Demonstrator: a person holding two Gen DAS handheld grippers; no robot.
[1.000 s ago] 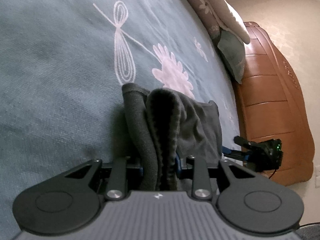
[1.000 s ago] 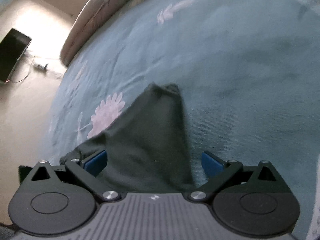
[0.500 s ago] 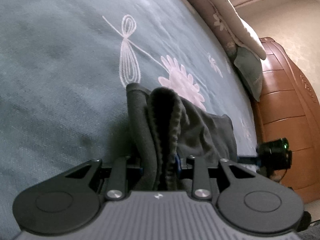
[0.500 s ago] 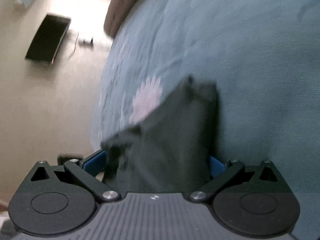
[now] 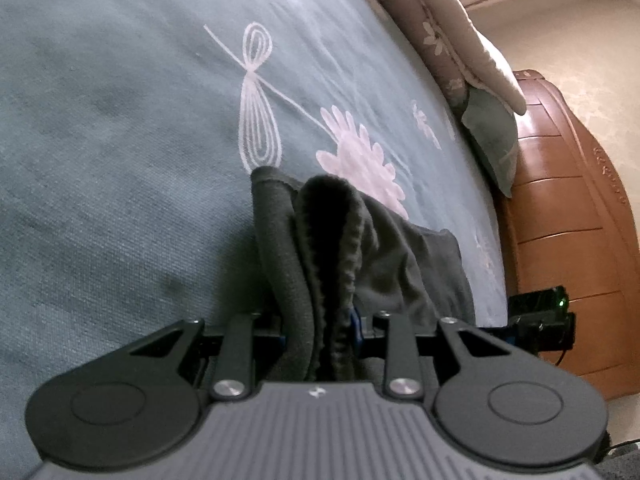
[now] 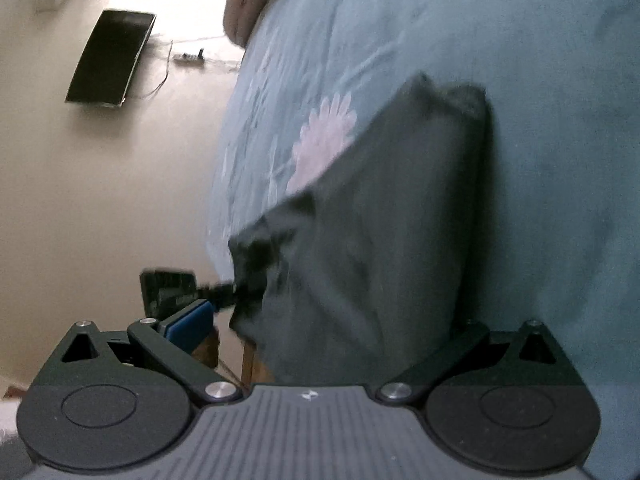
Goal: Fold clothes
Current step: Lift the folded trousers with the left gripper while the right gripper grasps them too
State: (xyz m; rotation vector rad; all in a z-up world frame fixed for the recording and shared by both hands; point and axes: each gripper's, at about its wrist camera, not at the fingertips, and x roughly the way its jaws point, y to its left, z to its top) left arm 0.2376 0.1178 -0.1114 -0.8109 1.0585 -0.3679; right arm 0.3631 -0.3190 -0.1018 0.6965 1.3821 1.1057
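Teal floral bedspread (image 5: 120,120), wood bed frame (image 5: 560,216), pillows (image 5: 452,36), beige floor (image 6: 100,180) w/ black panel (image 6: 110,62).

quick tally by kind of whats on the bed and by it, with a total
garment: 1, dark grey, lying on the bedspread
pillows: 2, stacked at the bed's edge
grippers: 2, the left gripper shut on the garment, the right gripper open around it
wooden bed frame: 1
black screen on the floor: 1
total: 7
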